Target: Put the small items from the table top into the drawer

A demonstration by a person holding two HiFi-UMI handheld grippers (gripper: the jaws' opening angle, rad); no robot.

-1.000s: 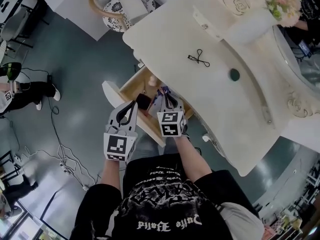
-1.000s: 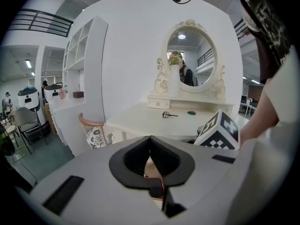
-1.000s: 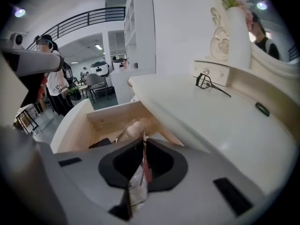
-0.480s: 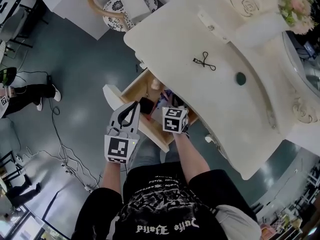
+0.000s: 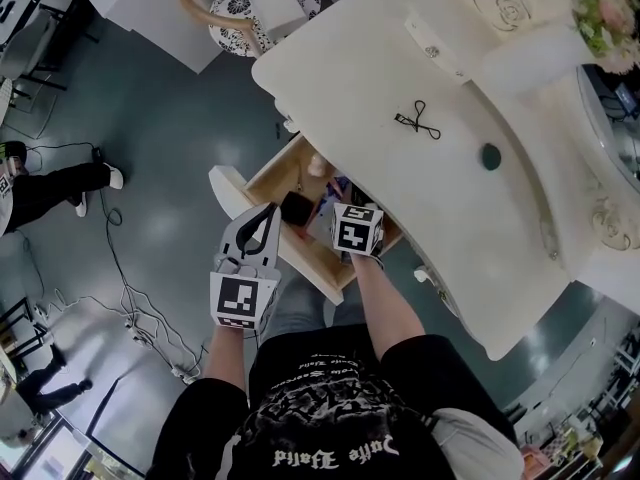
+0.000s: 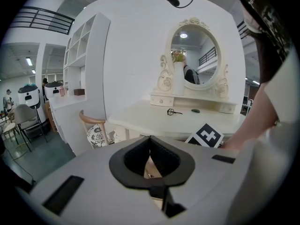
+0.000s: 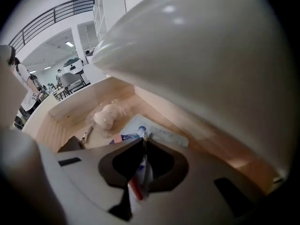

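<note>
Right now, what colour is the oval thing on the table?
Dark green oval thing, best in head view.

Closed left gripper [image 6: 150, 138] before vanity table [image 6: 150, 118]

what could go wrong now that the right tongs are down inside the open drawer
1. The right tongs are shut on a thin red-and-silver item. Being so slim, it may cling to a pad or land askew on the blue-and-white packet below.
2. The table top hangs close over the drawer, so lifting straight out could knock the tongs against its edge.
</note>
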